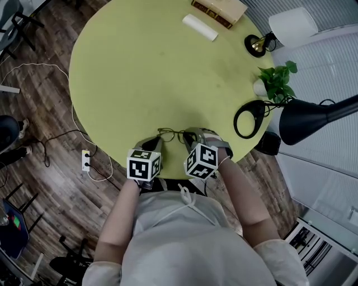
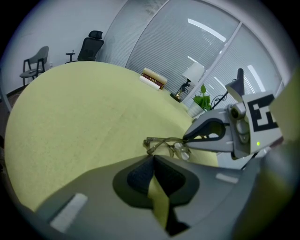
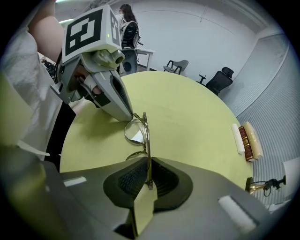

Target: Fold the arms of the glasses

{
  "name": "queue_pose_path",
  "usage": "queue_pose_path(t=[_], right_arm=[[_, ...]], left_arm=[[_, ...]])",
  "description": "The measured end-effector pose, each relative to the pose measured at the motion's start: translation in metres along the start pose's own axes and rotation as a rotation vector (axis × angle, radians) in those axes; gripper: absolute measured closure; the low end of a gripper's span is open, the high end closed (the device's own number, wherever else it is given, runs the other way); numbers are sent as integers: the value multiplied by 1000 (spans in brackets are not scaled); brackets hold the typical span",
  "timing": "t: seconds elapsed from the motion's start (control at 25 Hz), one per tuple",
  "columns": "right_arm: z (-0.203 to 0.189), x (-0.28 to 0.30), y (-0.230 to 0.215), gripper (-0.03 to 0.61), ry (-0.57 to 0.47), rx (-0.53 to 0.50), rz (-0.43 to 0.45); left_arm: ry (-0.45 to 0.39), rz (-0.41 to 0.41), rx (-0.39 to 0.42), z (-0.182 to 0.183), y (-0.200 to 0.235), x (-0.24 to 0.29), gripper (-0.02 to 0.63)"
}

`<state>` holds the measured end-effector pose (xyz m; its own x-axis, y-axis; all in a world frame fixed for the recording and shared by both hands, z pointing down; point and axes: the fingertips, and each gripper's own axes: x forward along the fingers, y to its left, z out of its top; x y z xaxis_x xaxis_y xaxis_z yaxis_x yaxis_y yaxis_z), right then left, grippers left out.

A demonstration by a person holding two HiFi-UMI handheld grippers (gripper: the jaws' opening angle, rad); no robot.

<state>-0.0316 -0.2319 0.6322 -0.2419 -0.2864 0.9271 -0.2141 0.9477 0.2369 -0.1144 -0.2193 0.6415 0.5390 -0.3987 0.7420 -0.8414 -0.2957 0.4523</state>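
Thin-framed glasses (image 1: 172, 134) lie near the front edge of the round yellow-green table (image 1: 145, 72), between both grippers. My right gripper (image 3: 148, 173) is shut on one arm of the glasses (image 3: 137, 132); the arm runs straight back between its pads. My left gripper (image 2: 152, 158) has its tips closed at the far end of the frame (image 2: 168, 144), by the lens. In the right gripper view the left gripper (image 3: 127, 115) touches the frame beside the lens. In the head view the left gripper (image 1: 158, 141) and the right gripper (image 1: 187, 136) stand close together.
At the table's far side lie a book (image 1: 219, 11) and a white roll (image 1: 199, 27). Along the right edge stand a white-shaded lamp (image 1: 292, 25), a potted plant (image 1: 277, 81) and a black desk lamp (image 1: 305, 120). Cables and a power strip (image 1: 85, 160) lie on the floor.
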Motion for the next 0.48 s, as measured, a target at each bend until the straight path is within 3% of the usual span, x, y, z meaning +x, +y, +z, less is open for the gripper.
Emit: queue_pose_path(t=[0.16, 0.28, 0.48], right_arm=[[1, -1, 0, 548, -12, 17, -7], [4, -6, -5, 501, -56, 61, -36], [25, -44, -23, 485, -250, 333, -84]], left_arm=[[22, 13, 29, -5, 4, -3, 607], [14, 71, 92, -4, 11, -12, 607], [-114, 105, 112, 27, 5, -46, 607]])
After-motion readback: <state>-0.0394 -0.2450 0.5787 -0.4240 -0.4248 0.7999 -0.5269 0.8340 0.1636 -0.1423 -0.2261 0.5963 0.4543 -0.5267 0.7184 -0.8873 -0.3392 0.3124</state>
